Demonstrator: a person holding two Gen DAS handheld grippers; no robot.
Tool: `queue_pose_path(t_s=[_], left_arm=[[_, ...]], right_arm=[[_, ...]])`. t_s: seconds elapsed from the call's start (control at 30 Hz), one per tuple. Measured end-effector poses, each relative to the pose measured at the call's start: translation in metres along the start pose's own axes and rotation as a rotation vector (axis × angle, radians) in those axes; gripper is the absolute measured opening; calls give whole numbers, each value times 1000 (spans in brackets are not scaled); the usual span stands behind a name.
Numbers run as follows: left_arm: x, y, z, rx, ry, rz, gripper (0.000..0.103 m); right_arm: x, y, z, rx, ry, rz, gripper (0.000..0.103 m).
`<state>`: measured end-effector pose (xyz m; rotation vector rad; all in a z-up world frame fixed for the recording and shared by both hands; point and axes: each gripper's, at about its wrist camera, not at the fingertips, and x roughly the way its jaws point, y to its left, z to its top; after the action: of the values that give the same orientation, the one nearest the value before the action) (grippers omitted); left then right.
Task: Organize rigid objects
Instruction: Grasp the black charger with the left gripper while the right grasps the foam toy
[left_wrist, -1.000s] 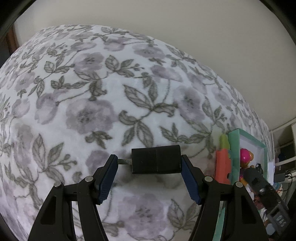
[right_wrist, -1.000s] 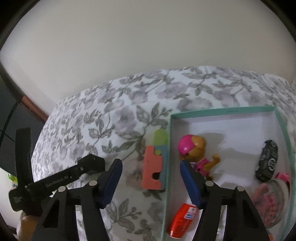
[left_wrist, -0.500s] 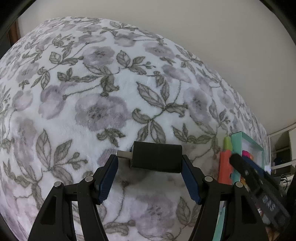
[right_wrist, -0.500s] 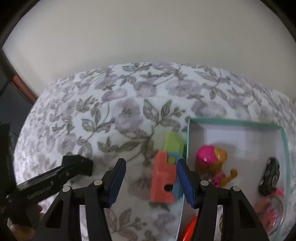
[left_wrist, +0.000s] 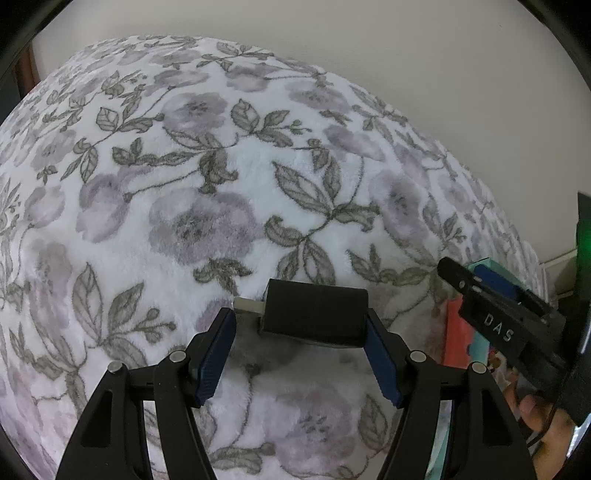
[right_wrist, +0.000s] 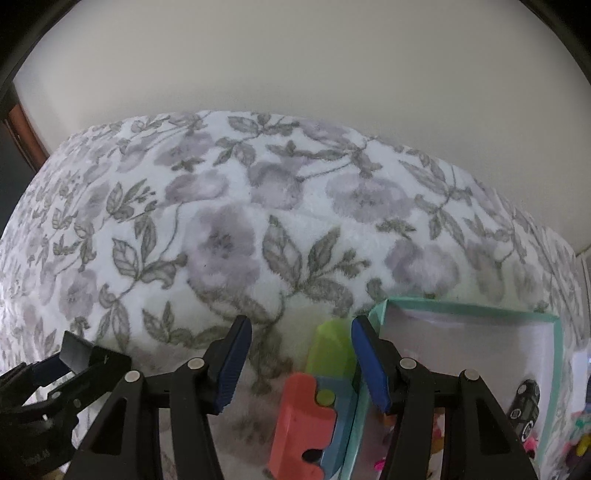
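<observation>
Your left gripper (left_wrist: 301, 350) clamps a black USB adapter (left_wrist: 314, 316) end to end, its long axis crosswise between the blue pads, metal plug pointing left against the left pad, above the floral blanket (left_wrist: 207, 192). Your right gripper (right_wrist: 301, 356) stands open, gripping nothing, over a foam toy (right_wrist: 314, 410) of orange, green and blue pieces that lies lengthwise away from you, touching the teal box (right_wrist: 461, 307) wall.
</observation>
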<state>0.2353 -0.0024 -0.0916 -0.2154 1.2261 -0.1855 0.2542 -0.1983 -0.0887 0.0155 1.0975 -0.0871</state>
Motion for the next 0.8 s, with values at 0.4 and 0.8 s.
queue_pose_path(t_s=[0.4, 0.8], left_arm=[[3, 4, 1, -15, 13, -17, 70], [-1, 8, -2, -9, 7, -22, 70]], right_arm=[[8, 9, -4, -39, 65, 17, 61], [-16, 3, -42, 4, 141, 186, 62]])
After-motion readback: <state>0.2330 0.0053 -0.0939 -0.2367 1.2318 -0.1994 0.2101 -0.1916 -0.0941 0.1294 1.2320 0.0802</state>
